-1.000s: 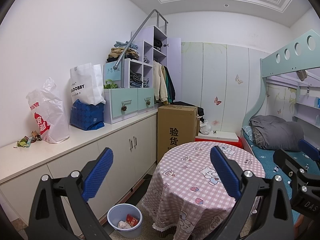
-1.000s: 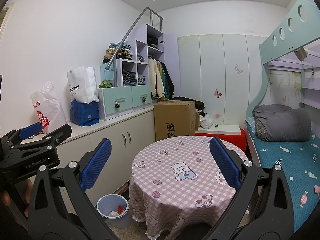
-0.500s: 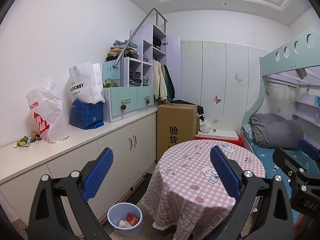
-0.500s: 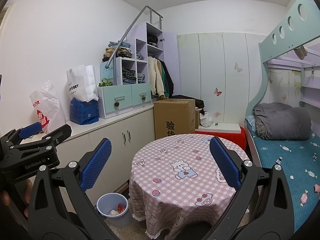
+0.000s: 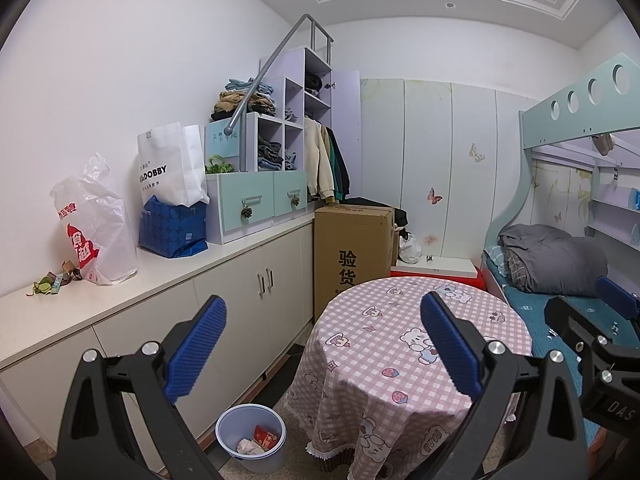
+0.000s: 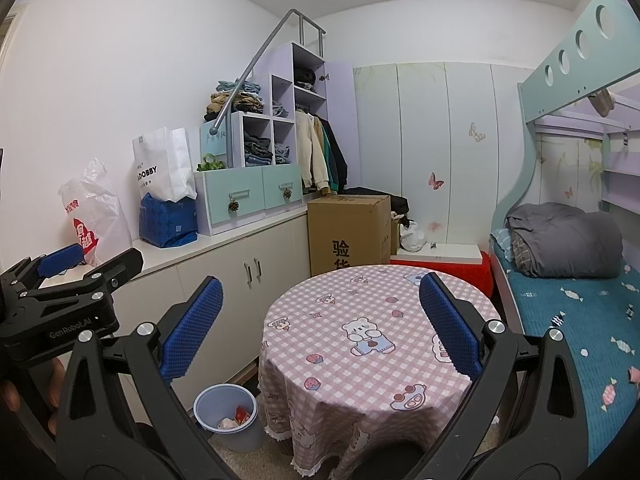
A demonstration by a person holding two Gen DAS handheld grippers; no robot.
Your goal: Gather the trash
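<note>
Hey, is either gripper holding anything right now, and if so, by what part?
Nothing is held: the left gripper and right gripper are both open and empty.

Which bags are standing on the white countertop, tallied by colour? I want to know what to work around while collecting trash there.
White plastic bag with red print: 1
White paper shopping bag: 1
Blue bag: 1
Total: 3 bags on the countertop

Countertop (image 5: 168, 276) w/ wrappers (image 5: 50, 282), plastic bag (image 5: 94, 220), blue bag (image 5: 172, 226).
</note>
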